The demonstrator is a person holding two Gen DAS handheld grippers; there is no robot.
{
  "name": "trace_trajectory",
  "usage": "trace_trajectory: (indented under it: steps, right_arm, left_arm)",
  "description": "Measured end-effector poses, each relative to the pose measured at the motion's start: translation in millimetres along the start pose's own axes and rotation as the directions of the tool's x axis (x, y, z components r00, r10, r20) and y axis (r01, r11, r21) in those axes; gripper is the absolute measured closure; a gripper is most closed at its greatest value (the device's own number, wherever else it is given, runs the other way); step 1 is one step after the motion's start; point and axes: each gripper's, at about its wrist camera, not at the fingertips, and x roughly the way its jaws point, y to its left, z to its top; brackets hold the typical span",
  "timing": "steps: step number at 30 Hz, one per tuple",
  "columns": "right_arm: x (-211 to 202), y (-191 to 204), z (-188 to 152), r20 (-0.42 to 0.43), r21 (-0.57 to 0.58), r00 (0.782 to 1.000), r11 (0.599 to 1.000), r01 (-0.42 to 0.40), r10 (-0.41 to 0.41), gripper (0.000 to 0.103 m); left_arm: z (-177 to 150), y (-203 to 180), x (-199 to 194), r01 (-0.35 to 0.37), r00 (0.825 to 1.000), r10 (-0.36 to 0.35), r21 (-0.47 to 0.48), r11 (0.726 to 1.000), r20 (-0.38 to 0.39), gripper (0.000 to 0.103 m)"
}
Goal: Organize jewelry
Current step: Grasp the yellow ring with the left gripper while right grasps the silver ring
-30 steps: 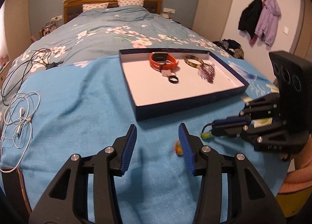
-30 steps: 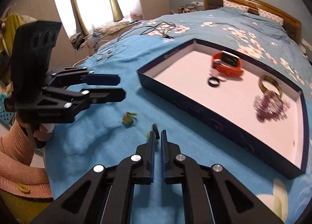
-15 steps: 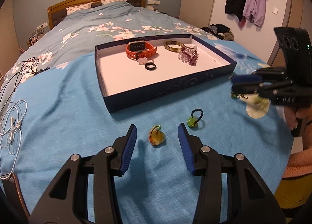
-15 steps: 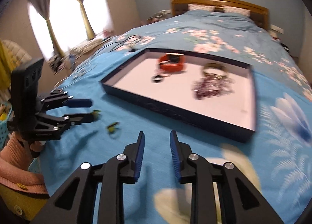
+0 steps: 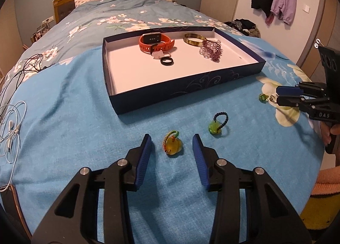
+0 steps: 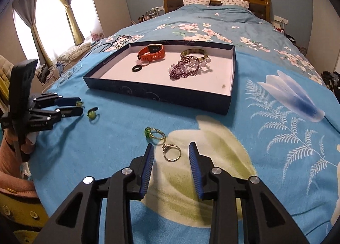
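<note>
Now we straddle two pieces: left gripper [image 5: 171, 145] wide around yellow stone ring [image 5: 173, 145], right gripper [image 6: 171, 154] wide around thin gold ring [image 6: 171, 151]. Blue tray [image 5: 187, 89] at twelve o'clock. We lower pads flush, pinch slowly, avoid snagging blanket [image 5: 63, 116].

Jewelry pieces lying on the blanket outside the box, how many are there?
4. A yellow charm between the left tool's fingers, a green charm just right of it, a green-stone ring and a plain ring before the right tool.
</note>
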Motion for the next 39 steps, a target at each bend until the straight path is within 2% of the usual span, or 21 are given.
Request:
trace_trajectory:
  steps: [15,17,20,21,30,39]
  right_arm:
    - [8,9,2,-0.017,-0.046,0.999,0.998,0.048,-0.049,0.072]
    - [8,9,2,-0.018,-0.049,0.998,0.997,0.054,-0.055,0.073]
    - [9,11,3,-0.021,-0.06,0.998,0.996,0.058,-0.06,0.083]
    - [9,12,3,-0.022,-0.066,0.998,0.996,0.055,-0.057,0.086]
    - [9,15,3,-0.017,-0.068,0.998,0.996,0.063,-0.064,0.087]
    - [-4,11,9,0.029,-0.039,0.999,0.999,0.03,-0.029,0.087]
  left_arm:
    - [1,-2,1,-0.016,1.0,0.016,0.011,1.0,-0.004,0.067]
    - [1,-3,1,-0.013,1.0,0.013,0.011,1.0,-0.004,0.073]
    - [1,-4,1,-0.009,1.0,0.009,0.012,1.0,-0.004,0.085]
    - [1,-4,1,-0.007,1.0,0.007,0.012,1.0,-0.004,0.086]
    - [1,-7,0,-0.012,1.0,0.012,0.005,1.0,0.005,0.086]
    - [2,-7,-6,-0.01,1.0,0.01,-0.001,1.0,0.028,0.086]
